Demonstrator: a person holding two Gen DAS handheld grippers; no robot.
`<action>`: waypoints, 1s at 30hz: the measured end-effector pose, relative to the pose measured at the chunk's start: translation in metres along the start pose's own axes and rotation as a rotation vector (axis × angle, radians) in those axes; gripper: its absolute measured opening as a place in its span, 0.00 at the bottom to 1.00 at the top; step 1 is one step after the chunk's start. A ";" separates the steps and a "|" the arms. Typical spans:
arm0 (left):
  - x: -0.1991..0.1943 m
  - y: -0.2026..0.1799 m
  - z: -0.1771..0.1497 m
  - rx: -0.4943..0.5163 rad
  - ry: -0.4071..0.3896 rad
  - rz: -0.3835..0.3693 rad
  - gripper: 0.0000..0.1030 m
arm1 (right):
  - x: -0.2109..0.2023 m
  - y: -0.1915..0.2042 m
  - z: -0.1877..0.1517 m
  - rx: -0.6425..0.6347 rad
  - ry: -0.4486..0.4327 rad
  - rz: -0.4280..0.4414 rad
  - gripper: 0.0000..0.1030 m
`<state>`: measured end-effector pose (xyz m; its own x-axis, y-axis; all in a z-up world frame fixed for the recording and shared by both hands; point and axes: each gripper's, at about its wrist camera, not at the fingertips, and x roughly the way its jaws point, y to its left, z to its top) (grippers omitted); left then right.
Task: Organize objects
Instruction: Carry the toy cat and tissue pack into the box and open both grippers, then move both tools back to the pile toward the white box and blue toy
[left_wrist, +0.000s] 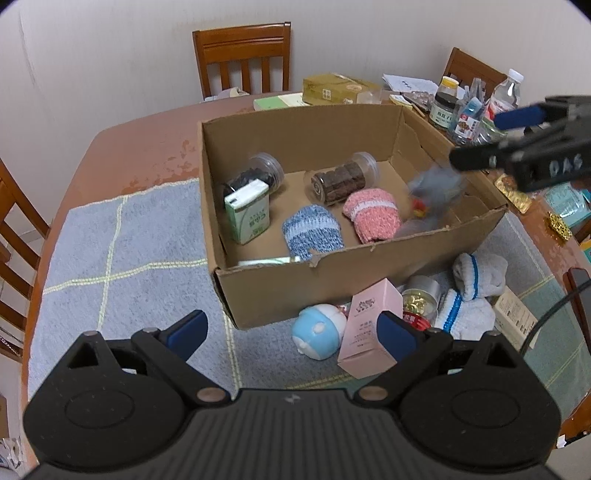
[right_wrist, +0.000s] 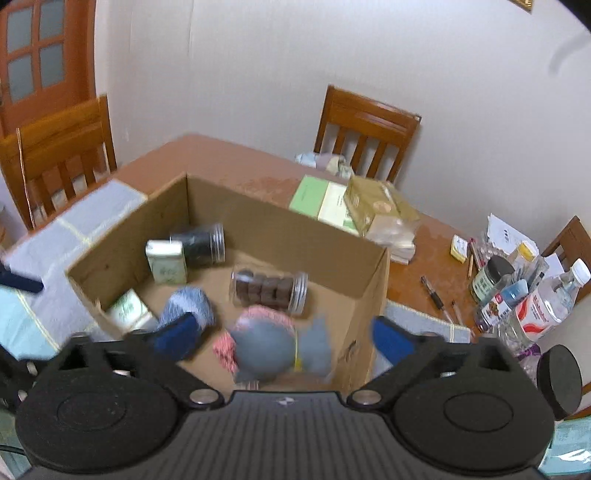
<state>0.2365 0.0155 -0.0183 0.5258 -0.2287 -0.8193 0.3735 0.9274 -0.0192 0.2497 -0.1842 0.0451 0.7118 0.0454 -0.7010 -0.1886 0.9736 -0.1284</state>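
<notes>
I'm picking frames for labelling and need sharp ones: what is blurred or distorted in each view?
Left wrist: mostly sharp; only the grey plush toy at the cardboard box's right end is smeared; fisheye bends the table edges. Right wrist: the whole frame is soft with motion, the toy and pink sock most, and the walls bow.

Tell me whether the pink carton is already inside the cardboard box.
No, the pink carton lies on the blue mat outside the cardboard box.

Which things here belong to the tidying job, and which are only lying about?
Job: cardboard box; grey plush toy, blurred, between the open right tool's fingers; pink carton; blue toy; white socks.

Lying about: water bottle; pens; chair.
</notes>
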 end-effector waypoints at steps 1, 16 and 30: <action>0.002 -0.001 0.000 0.000 0.005 0.001 0.95 | -0.001 -0.001 -0.001 -0.001 -0.003 0.004 1.00; 0.031 -0.026 -0.003 -0.071 0.018 0.019 0.95 | -0.009 -0.011 -0.075 0.095 0.117 -0.070 1.00; 0.071 0.000 -0.011 -0.235 0.051 0.096 0.95 | 0.000 -0.003 -0.135 0.230 0.211 -0.095 1.00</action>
<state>0.2654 0.0027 -0.0825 0.5087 -0.1266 -0.8516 0.1324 0.9889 -0.0679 0.1594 -0.2177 -0.0491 0.5583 -0.0718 -0.8265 0.0465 0.9974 -0.0552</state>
